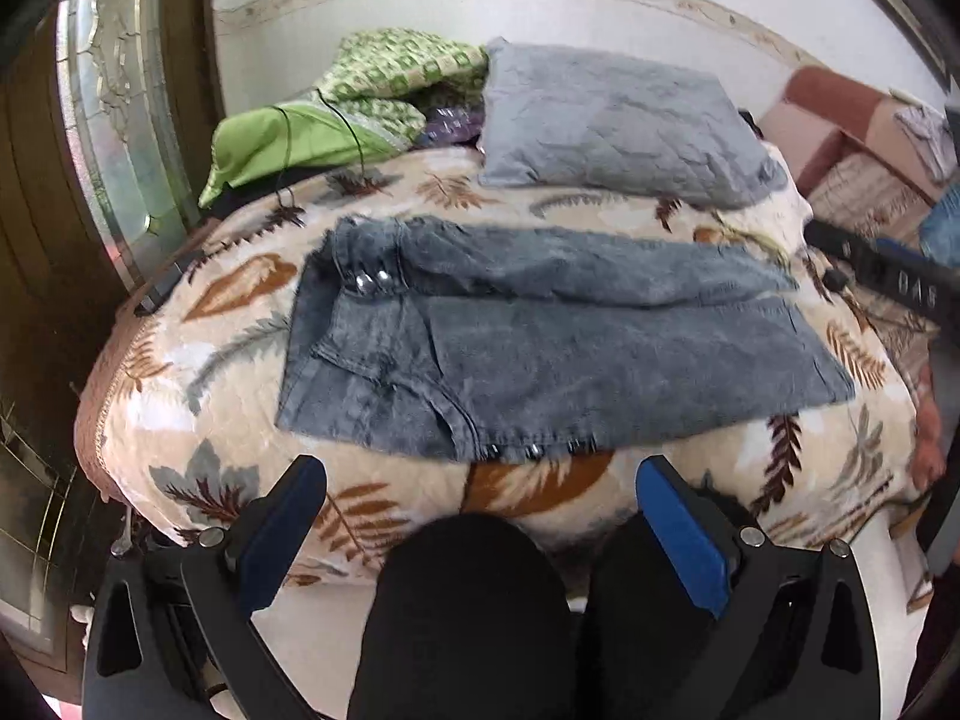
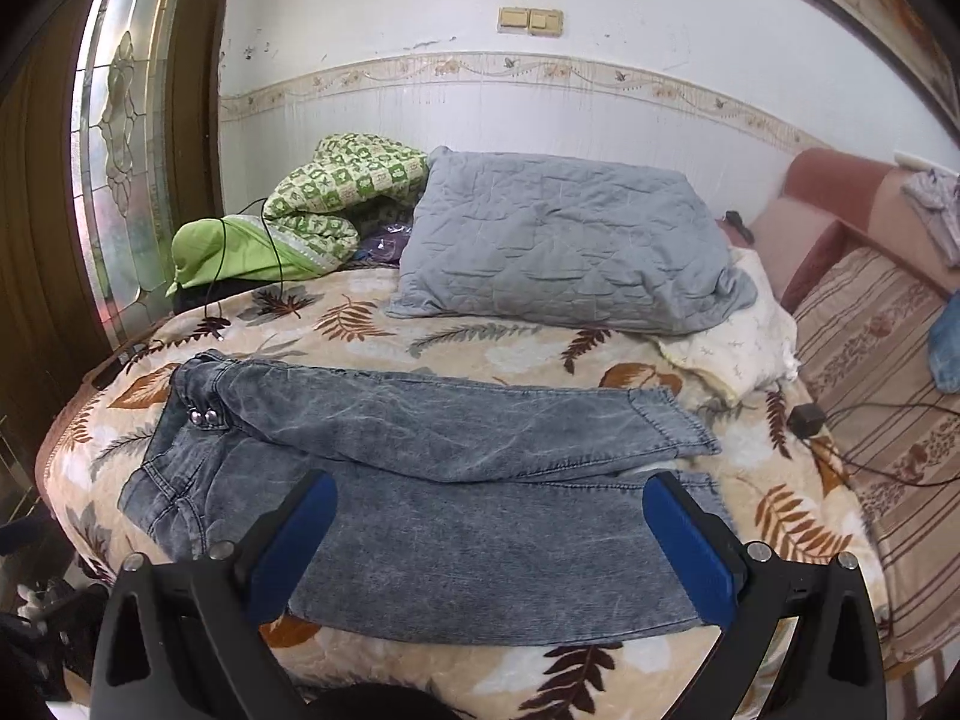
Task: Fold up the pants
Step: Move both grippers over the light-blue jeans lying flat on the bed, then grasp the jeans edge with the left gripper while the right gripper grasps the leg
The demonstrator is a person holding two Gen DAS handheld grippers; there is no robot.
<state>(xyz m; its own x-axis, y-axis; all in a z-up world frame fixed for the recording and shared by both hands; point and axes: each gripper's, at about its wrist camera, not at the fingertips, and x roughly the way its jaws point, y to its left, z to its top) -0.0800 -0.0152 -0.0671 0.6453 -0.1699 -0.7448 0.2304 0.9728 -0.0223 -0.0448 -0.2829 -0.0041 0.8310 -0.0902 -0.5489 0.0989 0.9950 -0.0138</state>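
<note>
Grey washed denim pants (image 1: 540, 348) lie flat on the leaf-print bedspread (image 1: 198, 360), waistband to the left, legs running right. The far leg lies partly over the near leg. My left gripper (image 1: 480, 474) is open and empty, held just short of the pants' near edge. My right gripper (image 2: 489, 489) is open and empty, hovering over the near leg of the pants (image 2: 480, 480). The right gripper's black arm also shows at the right edge of the left wrist view (image 1: 888, 276).
A grey quilted pillow (image 2: 564, 246) and green checked bedding (image 2: 336, 192) lie at the head of the bed by the wall. A striped sofa (image 2: 888, 372) stands to the right with a black charger and cable (image 2: 807, 420). A glass door (image 2: 120, 150) is at left. The person's dark knee (image 1: 462, 612) is below the left gripper.
</note>
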